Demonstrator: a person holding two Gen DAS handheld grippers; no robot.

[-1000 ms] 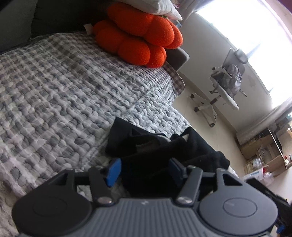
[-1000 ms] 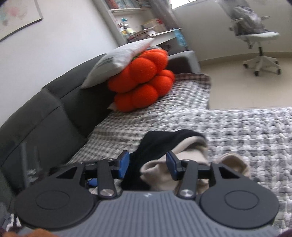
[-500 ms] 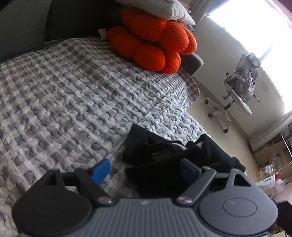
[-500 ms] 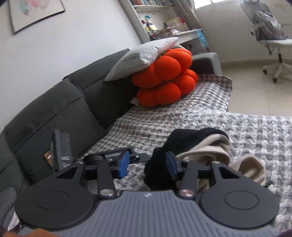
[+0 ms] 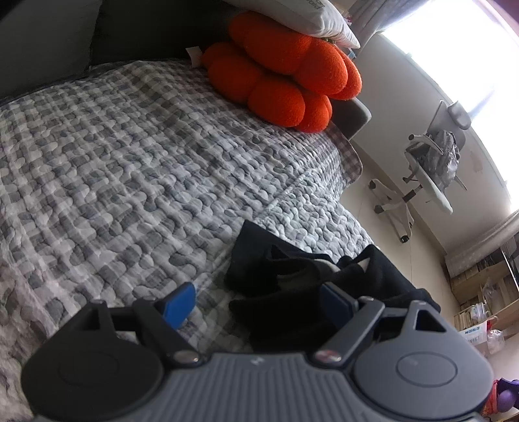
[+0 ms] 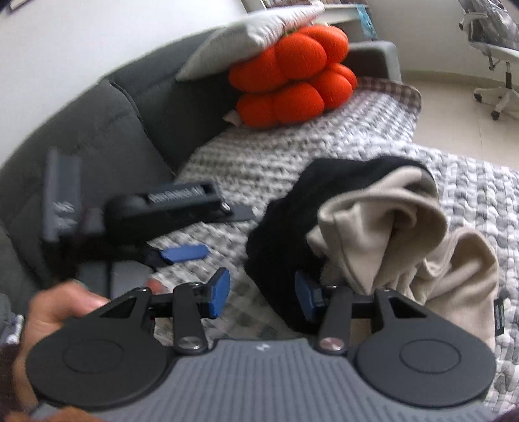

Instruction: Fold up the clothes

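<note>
A crumpled black garment (image 5: 292, 276) lies on the grey quilted cover (image 5: 129, 181). My left gripper (image 5: 256, 305) stands open and wide just before it; a fold of black cloth reaches in beside the right pad (image 5: 334, 303), and neither pad presses on it. In the right wrist view the black garment (image 6: 282, 233) is tangled with a beige garment (image 6: 389, 227). My right gripper (image 6: 262, 295) is open low over the cover at the pile's left edge, with bare quilt showing in its gap. The left gripper (image 6: 162, 207) appears there, blurred, left of the pile.
An orange puffy cushion (image 5: 285, 78) and a white pillow (image 5: 308, 19) lean on the dark grey sofa back (image 6: 97, 123). A hand (image 6: 55, 311) shows at the lower left. A white office chair (image 5: 431, 172) stands on the floor beyond the sofa's end.
The left jaws have spread wider around the black garment. The right gripper has dropped lower and closer to the pile, bringing the left gripper into its view.
</note>
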